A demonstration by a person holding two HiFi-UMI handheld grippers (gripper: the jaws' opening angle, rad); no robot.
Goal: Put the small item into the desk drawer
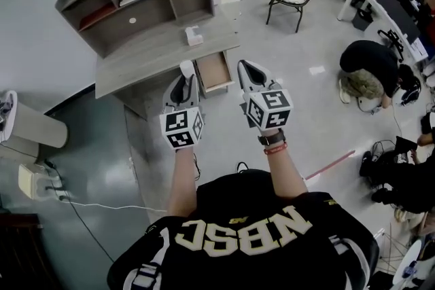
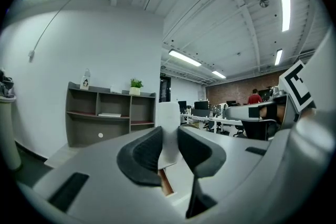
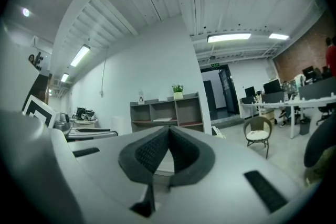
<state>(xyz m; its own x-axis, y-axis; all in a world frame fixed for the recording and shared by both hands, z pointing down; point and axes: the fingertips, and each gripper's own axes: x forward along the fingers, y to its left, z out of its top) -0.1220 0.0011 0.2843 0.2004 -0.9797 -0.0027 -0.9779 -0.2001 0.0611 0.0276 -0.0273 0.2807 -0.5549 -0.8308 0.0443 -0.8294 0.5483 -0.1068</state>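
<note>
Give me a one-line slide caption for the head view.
Left gripper holds a small white item before the open desk drawer; right gripper shut, empty.

White small item (image 2: 169,123), grey desk (image 1: 149,54), tan-lined drawer (image 1: 214,71)

**Both arms reach forward, tongs level and side by side**

The left tongs (image 1: 185,75) and right tongs (image 1: 245,68) point away from the chest. They run parallel, near each other but not touching, the right a little further ahead. The bare left forearm (image 1: 182,176) and right forearm (image 1: 285,170) stretch out straight behind them, and the right wrist (image 1: 274,143) wears a dark strap and a red band. In the left gripper view the dark pads (image 2: 144,152) stand partly apart, clamped on a small white item (image 2: 168,123) that rises above their tips. In the right gripper view the pads (image 3: 152,150) meet at their tips with nothing between them.
</note>
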